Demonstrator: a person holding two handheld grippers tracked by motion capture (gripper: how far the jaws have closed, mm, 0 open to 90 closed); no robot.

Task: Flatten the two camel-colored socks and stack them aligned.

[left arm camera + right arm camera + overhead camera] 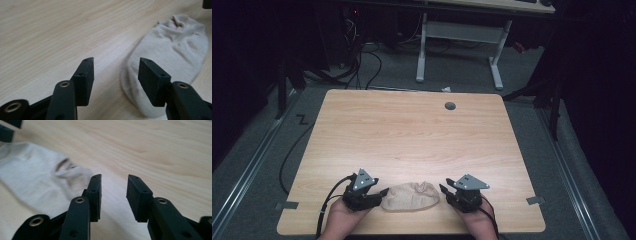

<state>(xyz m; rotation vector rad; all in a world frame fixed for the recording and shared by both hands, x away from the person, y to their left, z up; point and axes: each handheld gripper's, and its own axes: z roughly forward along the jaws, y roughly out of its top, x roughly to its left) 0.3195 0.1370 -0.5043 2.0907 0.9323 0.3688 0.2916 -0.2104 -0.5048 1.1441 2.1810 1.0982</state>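
From above, I see a beige sock [410, 197] lying flat near the front edge of the wooden table [412, 130], between my left gripper [379, 194] and right gripper [445, 190]. In the left gripper view, its jaws stand wide apart, holding nothing — the sock's end lies just beyond them. In the right gripper view, the jaws gape empty too, sock beside them.

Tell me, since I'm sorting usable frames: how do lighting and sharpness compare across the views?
High view: table lit, surroundings dark, sock small and soft. Left gripper view: bright, sock fairly sharp. Right gripper view: bright, sock blurred.
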